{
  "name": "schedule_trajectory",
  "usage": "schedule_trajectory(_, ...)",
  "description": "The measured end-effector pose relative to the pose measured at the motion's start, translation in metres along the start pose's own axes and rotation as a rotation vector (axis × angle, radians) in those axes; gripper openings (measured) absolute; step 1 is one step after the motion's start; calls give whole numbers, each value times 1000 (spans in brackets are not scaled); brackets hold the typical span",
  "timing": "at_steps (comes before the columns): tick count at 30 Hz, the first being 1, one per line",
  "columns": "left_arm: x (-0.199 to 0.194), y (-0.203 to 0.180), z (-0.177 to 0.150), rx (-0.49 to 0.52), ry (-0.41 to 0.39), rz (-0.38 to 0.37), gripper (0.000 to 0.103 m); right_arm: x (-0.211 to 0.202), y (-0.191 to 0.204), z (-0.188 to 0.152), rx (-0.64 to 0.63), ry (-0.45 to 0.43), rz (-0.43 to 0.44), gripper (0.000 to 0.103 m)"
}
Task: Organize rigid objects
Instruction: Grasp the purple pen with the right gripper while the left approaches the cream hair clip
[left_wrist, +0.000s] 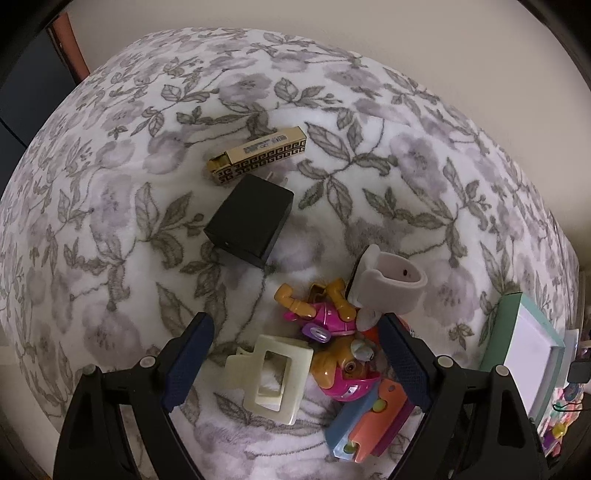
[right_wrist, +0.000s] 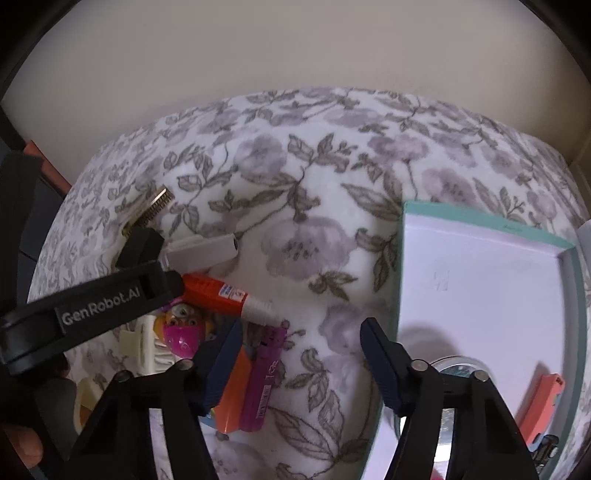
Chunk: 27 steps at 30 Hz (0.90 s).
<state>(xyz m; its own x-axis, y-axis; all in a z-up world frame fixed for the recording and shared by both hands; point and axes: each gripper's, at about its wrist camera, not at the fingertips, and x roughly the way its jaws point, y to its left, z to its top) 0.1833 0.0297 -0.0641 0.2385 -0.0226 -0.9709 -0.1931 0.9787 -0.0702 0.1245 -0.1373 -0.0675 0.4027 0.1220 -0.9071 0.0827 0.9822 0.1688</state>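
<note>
In the left wrist view my left gripper (left_wrist: 295, 354) is open over a pile on the floral blanket: a cream hair claw clip (left_wrist: 273, 380), a pink and tan toy pup (left_wrist: 332, 343), a grey wrist band (left_wrist: 388, 280) and a blue, salmon and purple stack of flat pieces (left_wrist: 365, 424). A black box (left_wrist: 251, 219) and a gold patterned box (left_wrist: 258, 153) lie farther off. In the right wrist view my right gripper (right_wrist: 301, 354) is open and empty above the blanket, beside a purple lighter (right_wrist: 264, 380), an orange marker (right_wrist: 225, 293) and the teal-rimmed white tray (right_wrist: 480, 277).
The tray holds a salmon piece (right_wrist: 546, 406) and a round tin (right_wrist: 458, 365) at its near end. The left gripper's body (right_wrist: 92, 306) crosses the left of the right wrist view. A wall stands behind the blanket (left_wrist: 369, 122). Small coloured items (left_wrist: 565, 417) lie past the tray.
</note>
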Motion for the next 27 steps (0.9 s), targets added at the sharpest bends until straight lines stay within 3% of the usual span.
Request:
schedule_trajectory(2,1,-3,-1,12,2,4,90,6,0,-3,4,18,3,54)
schedule_trajectory(8,11,-9,-4,34,23,12,90,17,2,-9,-2,54,3,52)
schedule_trajectory(18,17,-25,-8,77,28,23,74,28,10,-18,-66,125,-33,48)
schedule_trajectory(27,20,-40,-14,103,39,39,73,30,18,-27,-137,192,-60,48)
